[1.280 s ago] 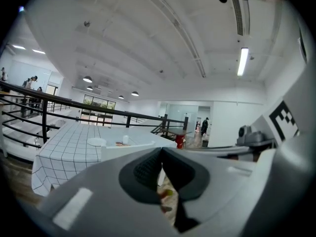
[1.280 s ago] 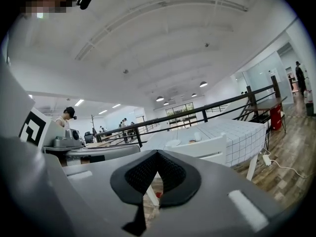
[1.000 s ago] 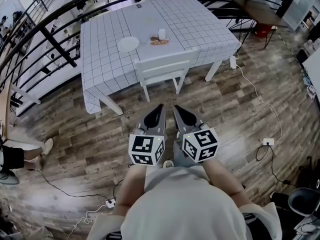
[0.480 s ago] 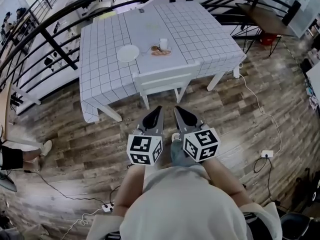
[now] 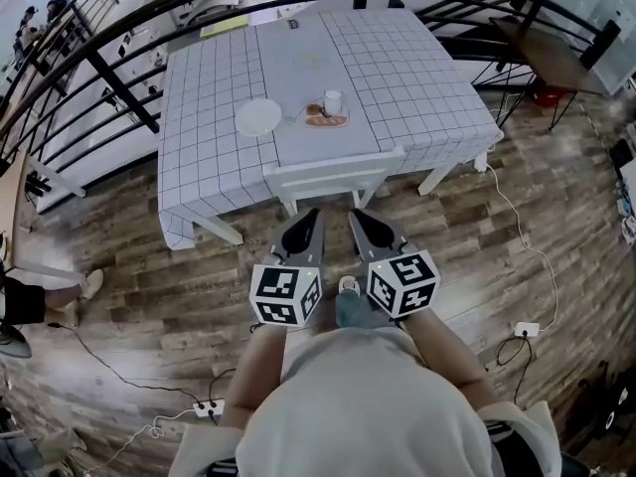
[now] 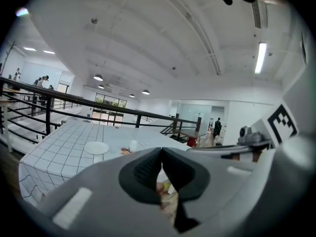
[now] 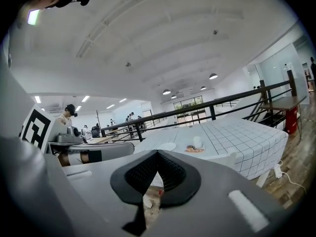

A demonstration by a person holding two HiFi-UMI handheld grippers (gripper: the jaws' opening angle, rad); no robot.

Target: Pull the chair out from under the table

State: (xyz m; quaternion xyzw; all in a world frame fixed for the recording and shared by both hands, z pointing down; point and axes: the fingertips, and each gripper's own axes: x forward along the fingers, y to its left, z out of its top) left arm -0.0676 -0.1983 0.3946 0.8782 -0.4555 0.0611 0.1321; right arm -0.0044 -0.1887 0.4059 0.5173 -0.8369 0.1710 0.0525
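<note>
Left hand-held gripper [image 5: 314,213] and right hand-held gripper [image 5: 355,214], both clenched and empty, point at white chair [image 5: 333,174], seat tucked under checked table [image 5: 209,87].

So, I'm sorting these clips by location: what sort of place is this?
Probably a mezzanine in a large open-plan office or lab: a black railing curves round the wood-plank floor, a cloth-covered table and white chair stand inside it, and strip lights line a high ceiling.
</note>
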